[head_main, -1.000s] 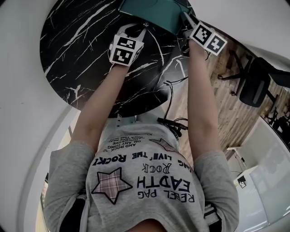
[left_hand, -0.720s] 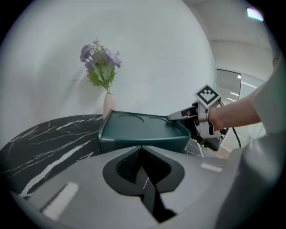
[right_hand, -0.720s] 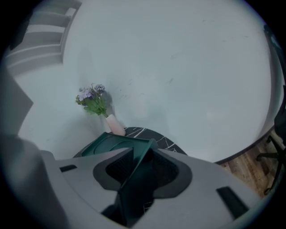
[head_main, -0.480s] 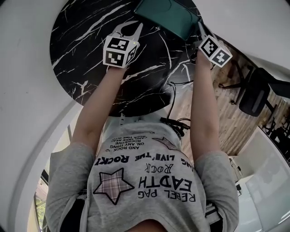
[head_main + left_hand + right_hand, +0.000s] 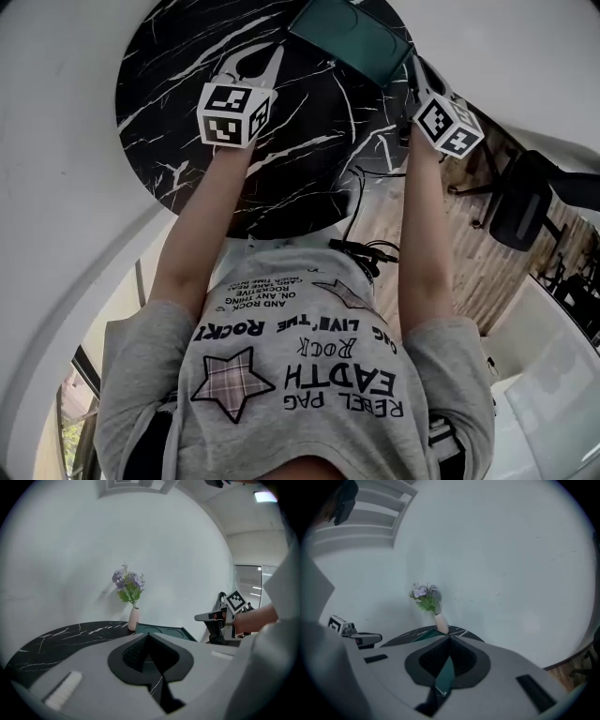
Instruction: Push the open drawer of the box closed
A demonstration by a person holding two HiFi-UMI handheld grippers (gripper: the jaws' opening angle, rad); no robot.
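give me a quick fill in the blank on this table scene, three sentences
The table top is black marble and ___ in shape.
The vase holds ___ flowers.
The box on the table is dark ___.
Missing words: round; purple; green.

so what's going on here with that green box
A person holds a claw in each hand at the black marble table, near the green box at its far edge. The left claw is shut and empty; the right claw has just been closing on nothing. Neither seems to touch the box.
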